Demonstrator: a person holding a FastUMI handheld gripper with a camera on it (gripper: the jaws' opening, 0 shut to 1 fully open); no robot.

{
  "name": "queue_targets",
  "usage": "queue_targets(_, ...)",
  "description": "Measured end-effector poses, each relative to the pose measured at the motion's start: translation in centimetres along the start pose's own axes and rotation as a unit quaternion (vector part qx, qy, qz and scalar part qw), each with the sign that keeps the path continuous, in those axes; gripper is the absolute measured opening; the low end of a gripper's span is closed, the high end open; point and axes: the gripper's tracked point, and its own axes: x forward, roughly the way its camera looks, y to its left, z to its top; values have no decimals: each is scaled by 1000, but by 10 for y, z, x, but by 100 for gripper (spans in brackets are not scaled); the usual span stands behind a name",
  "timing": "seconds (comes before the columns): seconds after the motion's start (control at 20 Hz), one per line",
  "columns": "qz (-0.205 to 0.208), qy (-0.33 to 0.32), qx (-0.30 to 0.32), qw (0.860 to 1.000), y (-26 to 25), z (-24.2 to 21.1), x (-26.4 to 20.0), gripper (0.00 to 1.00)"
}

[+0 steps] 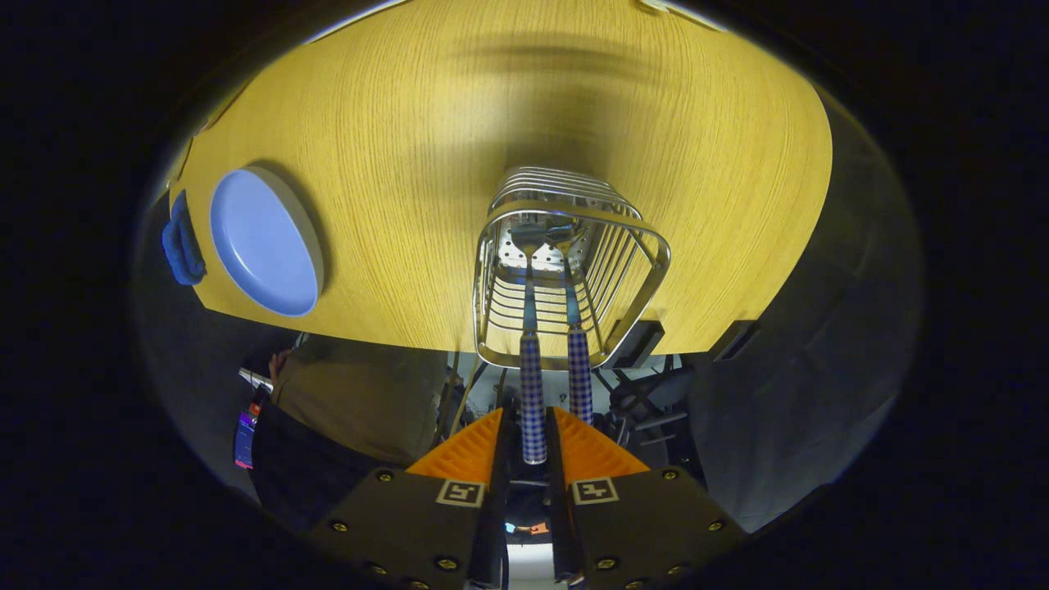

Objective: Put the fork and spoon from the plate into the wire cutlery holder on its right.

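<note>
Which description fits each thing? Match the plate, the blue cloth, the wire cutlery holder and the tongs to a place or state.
Things:
1 plate
2 blue cloth
3 wire cutlery holder
4 tongs

Descriptions:
A holds both utensils
B fingers either side of one checked handle
C empty
D at the plate's edge, away from the holder

Pairs: 1-C, 2-D, 3-A, 4-B

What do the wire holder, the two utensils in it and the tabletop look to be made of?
Shiny wire cutlery holder: chromed or polished steel, with bright glints. Two utensils with blue-checked handles: gleaming metal stems; the handles are probably patterned plastic or ceramic, one lying between the tongs. Yellow wood-grain tabletop: likely laminate or veneer, with fine, even lines.
</note>
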Motion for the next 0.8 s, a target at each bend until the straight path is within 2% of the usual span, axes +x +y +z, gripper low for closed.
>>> queue_targets(0.05,-2,-9,-1,1000,-2,0,-2,25)
queue_targets(0.15,-14,-25,-4,1000,-7,-4,-8,38)
queue_targets(0.3,-32,-72,-22,997,-5,-20,-21,39)
queue_targets(0.35,-38,-92,-28,995,0,-25,-23,52)
queue_targets(0.4,-36,-115,-38,992,7,-34,-24,56)
queue_targets(0.5,-38,-160,-52,985,20,-46,-24,55)
queue_targets(0.55,-34,-179,-55,982,28,-51,-26,59)
queue_targets(0.6,-26,-200,-56,978,35,-56,-27,68)
queue_targets(0.65,-24,-219,-54,974,44,-61,-25,82)
queue_targets(0.8,-16,-273,-37,961,57,-63,-24,94)
